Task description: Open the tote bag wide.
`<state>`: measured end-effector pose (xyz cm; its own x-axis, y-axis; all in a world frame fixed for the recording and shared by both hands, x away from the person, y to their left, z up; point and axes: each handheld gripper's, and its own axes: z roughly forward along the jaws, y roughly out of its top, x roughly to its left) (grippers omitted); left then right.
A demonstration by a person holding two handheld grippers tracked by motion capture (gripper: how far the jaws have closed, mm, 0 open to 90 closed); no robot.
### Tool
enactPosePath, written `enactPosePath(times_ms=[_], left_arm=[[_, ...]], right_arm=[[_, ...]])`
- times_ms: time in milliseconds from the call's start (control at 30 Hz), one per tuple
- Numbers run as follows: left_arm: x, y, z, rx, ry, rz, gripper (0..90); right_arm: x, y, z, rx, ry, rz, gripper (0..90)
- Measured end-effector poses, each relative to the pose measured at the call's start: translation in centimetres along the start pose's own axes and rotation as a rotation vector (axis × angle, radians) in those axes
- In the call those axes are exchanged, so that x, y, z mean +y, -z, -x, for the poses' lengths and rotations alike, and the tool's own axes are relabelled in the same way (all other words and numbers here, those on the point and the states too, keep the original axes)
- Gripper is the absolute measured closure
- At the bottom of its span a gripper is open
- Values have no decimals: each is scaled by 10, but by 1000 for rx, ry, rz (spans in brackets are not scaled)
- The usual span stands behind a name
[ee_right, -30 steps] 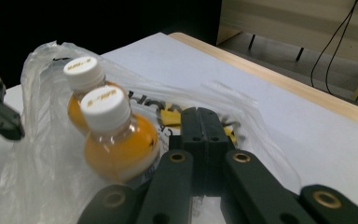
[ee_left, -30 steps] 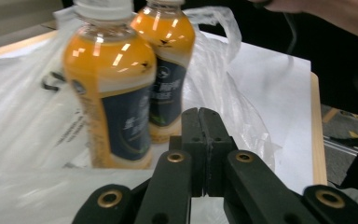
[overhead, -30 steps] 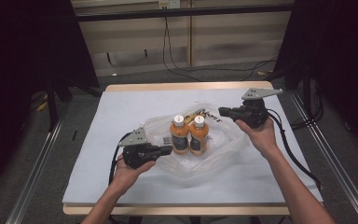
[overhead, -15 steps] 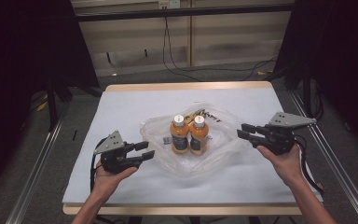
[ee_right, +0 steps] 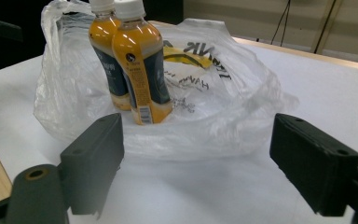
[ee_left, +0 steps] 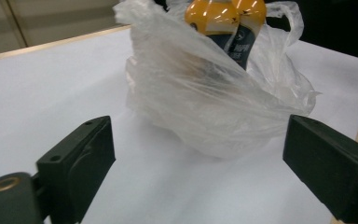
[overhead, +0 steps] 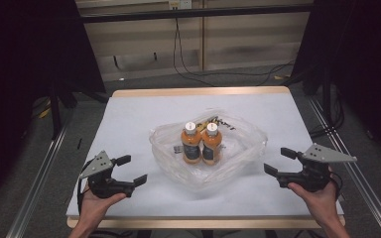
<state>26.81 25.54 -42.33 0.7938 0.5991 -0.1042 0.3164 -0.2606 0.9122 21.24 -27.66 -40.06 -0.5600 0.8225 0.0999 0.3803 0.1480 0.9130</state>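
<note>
Lab recording bay, white-covered table point(overhead: 129, 119), black curtains point(overhead: 25, 59), aluminium rails point(overhead: 39, 173), trailing cables point(overhead: 188, 64)

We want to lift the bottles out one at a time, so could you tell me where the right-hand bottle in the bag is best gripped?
Probably at the neck just under the white cap of the right-hand bottle, coming from above. It stands upright inside the open plastic bag, touching the other bottle, so its sides are crowded while the cap stands clear above the rim.
</note>
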Motion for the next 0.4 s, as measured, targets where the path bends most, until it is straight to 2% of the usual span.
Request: enactPosePath(times_ms=[67,167,233,300,400], left_arm=[[-6,5,-1,9,24,11,71],[-17,10,1,32,30,-1,52],[-23,12,0,12,38,-15,48],[-27,12,-4,17,61,-6,46],[-32,14,-7,33,67,-9,38]], right_arm=[[-7,4,-1,-21,-12,-1,148],[-19,9,2,-39,-37,11,137],[-27,11,3,-46,-68,16,130],[-32,14,5,-60,-85,12,130],[-37,17,9,-88,-100,27,113]])
